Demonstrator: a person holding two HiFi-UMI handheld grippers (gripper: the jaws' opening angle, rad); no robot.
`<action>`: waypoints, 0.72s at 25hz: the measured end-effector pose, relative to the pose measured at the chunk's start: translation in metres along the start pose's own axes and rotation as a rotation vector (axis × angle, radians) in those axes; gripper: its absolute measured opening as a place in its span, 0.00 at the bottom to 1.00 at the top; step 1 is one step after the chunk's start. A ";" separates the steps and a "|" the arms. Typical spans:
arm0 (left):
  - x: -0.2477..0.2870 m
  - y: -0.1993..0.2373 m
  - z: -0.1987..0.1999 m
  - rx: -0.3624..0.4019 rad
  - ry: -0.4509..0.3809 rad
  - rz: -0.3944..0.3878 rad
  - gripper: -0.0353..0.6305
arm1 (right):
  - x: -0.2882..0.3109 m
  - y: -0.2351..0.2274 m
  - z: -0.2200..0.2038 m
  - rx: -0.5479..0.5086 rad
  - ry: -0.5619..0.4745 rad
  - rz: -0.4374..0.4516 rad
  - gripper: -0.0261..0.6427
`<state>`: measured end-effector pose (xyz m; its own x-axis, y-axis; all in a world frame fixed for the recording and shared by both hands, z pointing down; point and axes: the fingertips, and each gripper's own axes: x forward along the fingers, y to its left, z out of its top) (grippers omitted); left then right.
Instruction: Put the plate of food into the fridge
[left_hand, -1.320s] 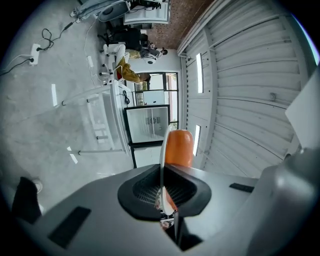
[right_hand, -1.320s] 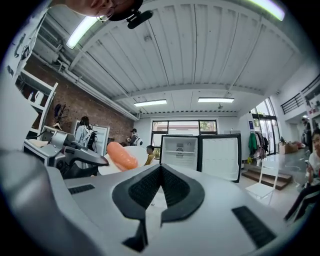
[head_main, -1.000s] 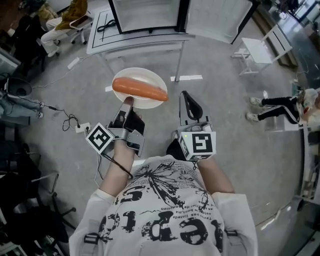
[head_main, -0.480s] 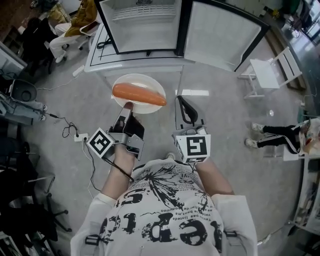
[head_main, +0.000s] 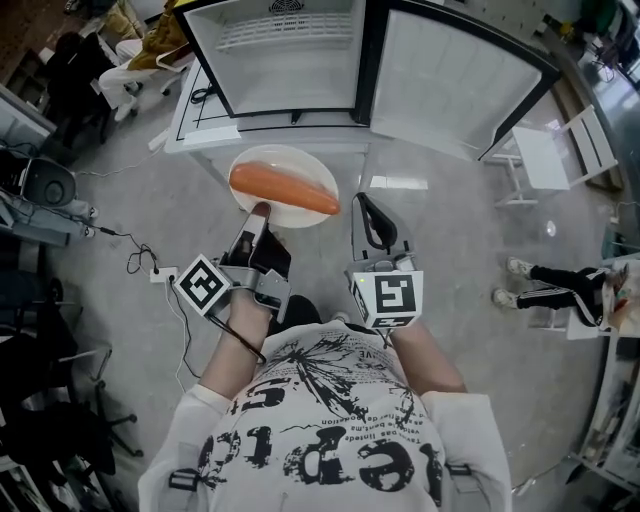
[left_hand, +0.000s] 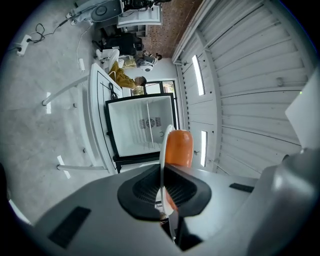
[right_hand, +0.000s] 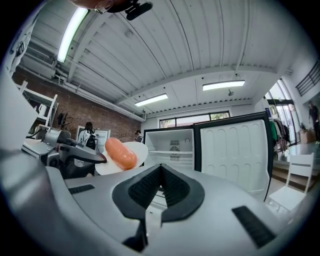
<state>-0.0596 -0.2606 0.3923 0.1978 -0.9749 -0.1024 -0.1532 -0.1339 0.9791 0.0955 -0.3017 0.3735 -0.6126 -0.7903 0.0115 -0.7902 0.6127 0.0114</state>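
Left gripper (head_main: 258, 212): pinches rim of white round plate (head_main: 268, 160), level so orange food (head_main: 285, 189), perhaps sausage, won't roll | right gripper (head_main: 365, 205): closed, empty

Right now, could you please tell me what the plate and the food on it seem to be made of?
The plate: white, smooth, thin rim; ceramic or hard plastic, unclear which. The food: uniform orange, sausage-shaped, slight sheen; perhaps a plastic replica.
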 end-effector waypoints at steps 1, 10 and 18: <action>0.008 0.002 0.004 0.000 0.009 -0.002 0.08 | 0.007 -0.003 -0.001 0.001 0.006 -0.006 0.04; 0.082 0.028 0.073 -0.042 0.046 -0.015 0.08 | 0.088 -0.017 0.008 -0.038 0.013 -0.100 0.04; 0.162 0.032 0.144 -0.057 0.120 -0.043 0.08 | 0.187 -0.026 0.021 -0.056 0.022 -0.179 0.04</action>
<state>-0.1724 -0.4481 0.3819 0.3177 -0.9397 -0.1266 -0.0873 -0.1619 0.9829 0.0008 -0.4656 0.3542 -0.4611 -0.8869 0.0263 -0.8841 0.4618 0.0712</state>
